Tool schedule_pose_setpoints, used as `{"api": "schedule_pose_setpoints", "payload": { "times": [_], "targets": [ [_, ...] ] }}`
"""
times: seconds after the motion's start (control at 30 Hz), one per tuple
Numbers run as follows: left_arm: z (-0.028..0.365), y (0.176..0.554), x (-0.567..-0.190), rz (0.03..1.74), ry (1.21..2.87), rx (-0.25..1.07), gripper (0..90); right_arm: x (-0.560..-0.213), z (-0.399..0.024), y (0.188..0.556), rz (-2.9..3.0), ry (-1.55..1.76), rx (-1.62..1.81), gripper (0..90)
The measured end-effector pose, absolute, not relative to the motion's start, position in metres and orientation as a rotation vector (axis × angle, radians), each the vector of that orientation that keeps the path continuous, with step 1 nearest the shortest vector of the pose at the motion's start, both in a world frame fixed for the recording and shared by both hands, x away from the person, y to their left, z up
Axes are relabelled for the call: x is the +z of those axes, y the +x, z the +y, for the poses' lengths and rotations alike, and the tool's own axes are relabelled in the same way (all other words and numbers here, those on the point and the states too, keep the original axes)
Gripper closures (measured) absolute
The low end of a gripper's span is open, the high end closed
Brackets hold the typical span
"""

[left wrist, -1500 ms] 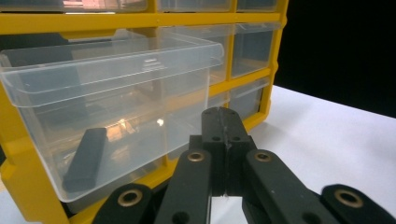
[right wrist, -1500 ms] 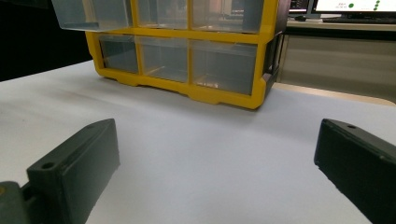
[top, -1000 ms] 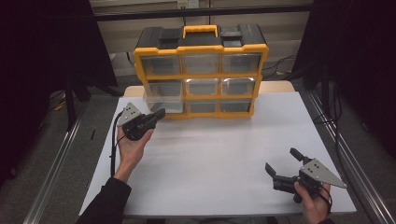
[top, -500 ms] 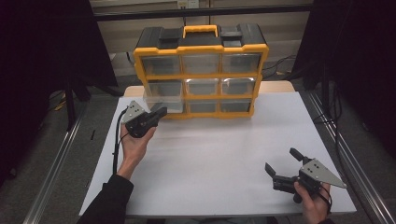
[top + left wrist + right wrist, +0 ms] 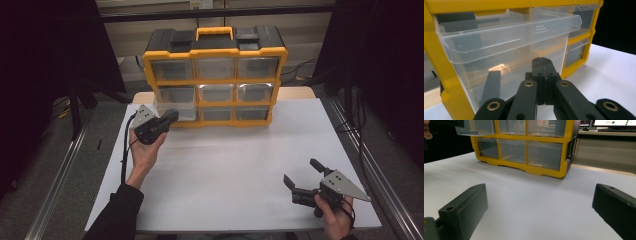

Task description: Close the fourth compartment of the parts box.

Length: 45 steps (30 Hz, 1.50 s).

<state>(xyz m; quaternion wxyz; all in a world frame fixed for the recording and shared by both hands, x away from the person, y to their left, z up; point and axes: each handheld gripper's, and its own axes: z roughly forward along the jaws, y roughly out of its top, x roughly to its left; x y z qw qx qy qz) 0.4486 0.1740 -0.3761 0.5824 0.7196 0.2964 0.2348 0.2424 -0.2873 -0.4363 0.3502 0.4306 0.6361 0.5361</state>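
Our left gripper [image 5: 541, 61], jaws together, has nudged closer to the drawer [image 5: 509, 47] ahead, probably pushing it shut.

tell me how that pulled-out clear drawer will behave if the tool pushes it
The drawer looks like thin clear plastic and seems empty, so it is probably light and should slide in easily. Its walls may flex slightly. The shut left tool is at its front; the organizer looks broad enough not to tip.

Left gripper [image 5: 170, 117] raised, jaws pressed together; right gripper [image 5: 302, 179] low, jaws spread wide.
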Motion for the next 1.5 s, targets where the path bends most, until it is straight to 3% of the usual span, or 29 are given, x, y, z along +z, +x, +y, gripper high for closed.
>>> {"api": "schedule_pose_setpoints", "payload": {
  "times": [1.5],
  "targets": [
    [0.172, 0.459, -0.371, 0.702, 1.680, 0.597, 90.0, -0.436, -0.288, 0.242, 1.645, 1.116, 1.385, 0.0]
  ]
}}
